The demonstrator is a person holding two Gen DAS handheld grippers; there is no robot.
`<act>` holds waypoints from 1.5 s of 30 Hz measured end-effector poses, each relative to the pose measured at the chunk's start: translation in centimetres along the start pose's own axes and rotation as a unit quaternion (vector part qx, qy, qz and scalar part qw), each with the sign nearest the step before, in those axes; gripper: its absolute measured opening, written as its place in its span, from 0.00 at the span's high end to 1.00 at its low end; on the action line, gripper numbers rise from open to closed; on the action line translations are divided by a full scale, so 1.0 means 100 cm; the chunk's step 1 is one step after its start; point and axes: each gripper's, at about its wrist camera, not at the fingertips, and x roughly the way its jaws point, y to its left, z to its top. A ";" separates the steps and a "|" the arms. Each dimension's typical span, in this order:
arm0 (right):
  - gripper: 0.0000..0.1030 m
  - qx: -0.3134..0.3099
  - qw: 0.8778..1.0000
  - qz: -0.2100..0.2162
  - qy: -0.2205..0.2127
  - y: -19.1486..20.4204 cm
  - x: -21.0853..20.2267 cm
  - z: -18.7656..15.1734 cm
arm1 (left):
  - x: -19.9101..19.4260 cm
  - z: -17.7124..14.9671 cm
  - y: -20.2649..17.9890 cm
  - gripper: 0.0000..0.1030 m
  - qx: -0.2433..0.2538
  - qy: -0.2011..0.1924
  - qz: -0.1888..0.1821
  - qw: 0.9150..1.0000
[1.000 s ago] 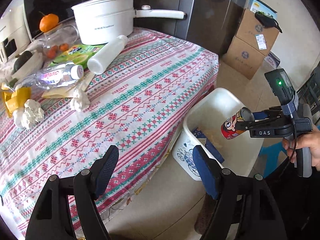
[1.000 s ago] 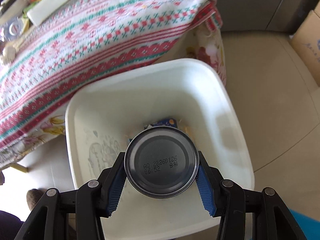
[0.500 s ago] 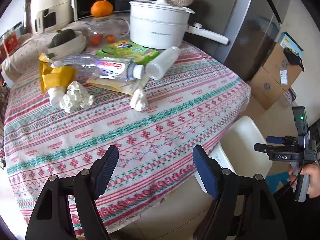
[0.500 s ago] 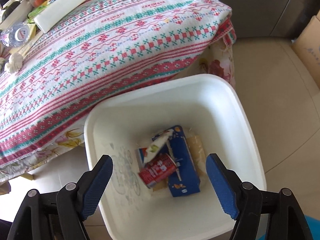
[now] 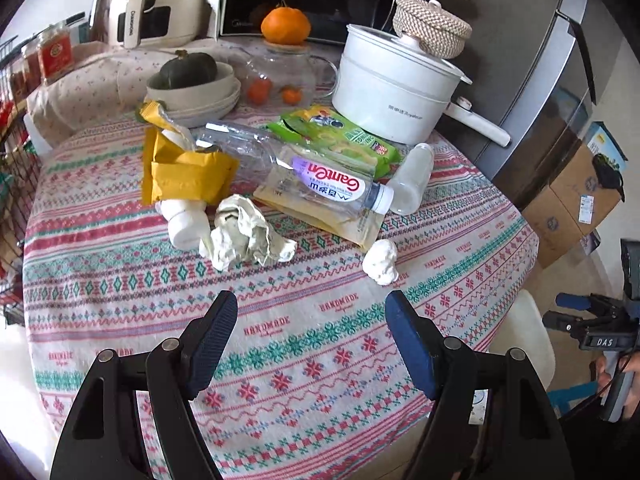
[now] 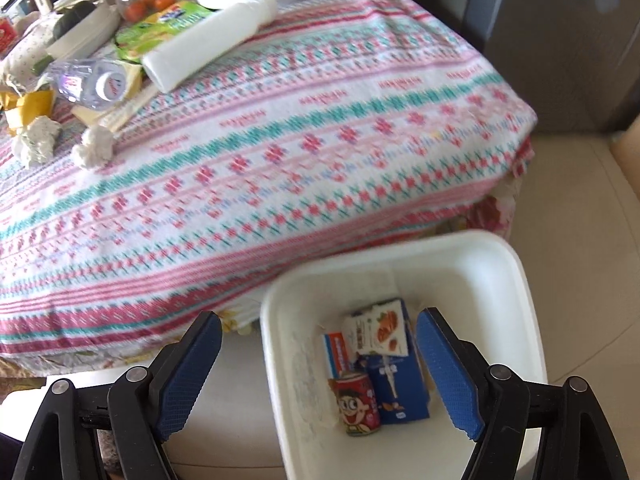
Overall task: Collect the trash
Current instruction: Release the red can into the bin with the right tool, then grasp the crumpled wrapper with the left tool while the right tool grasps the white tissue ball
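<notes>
Trash lies on the patterned tablecloth (image 5: 320, 344): a clear plastic bottle (image 5: 304, 172), a white bottle (image 5: 412, 180), a green wrapper (image 5: 336, 136), a yellow packet (image 5: 184, 172), a crumpled tissue (image 5: 244, 232) and a small white wad (image 5: 380, 260). My left gripper (image 5: 312, 344) is open and empty above the table's near part. My right gripper (image 6: 320, 372) is open and empty over the white bin (image 6: 520, 280) on the floor. The bin holds a red can (image 6: 358, 404), a blue carton (image 6: 400, 392) and a small white carton (image 6: 380, 332).
A white pot (image 5: 392, 88), a glass teapot (image 5: 280, 72) with an orange (image 5: 286, 26) on top, a bowl with a squash (image 5: 192, 84) and an appliance (image 5: 148, 4) stand at the back. Cardboard boxes (image 5: 576, 200) and a fridge (image 5: 552, 80) are right.
My right gripper opened and dropped the red can into the bin, then drew back and left. My left gripper swung left from the bin side to face the table's trash.
</notes>
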 end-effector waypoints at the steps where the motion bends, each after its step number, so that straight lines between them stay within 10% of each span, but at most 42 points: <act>1: 0.19 -0.002 1.000 0.007 0.000 0.005 0.000 0.005 | 0.006 0.002 0.004 0.24 0.011 -0.002 0.006 1.000; 16: 0.16 -0.026 0.997 0.071 -0.011 0.062 0.035 0.057 | 0.085 0.038 0.030 0.44 0.006 0.012 0.046 0.999; 22: 0.16 -0.015 0.997 0.071 -0.012 0.056 0.044 0.066 | 0.098 0.043 0.035 0.81 -0.036 0.021 0.065 0.997; 45: 0.16 -0.033 0.993 0.104 -0.034 0.116 0.055 0.077 | -0.008 0.001 0.002 0.86 -0.034 -0.027 0.052 0.998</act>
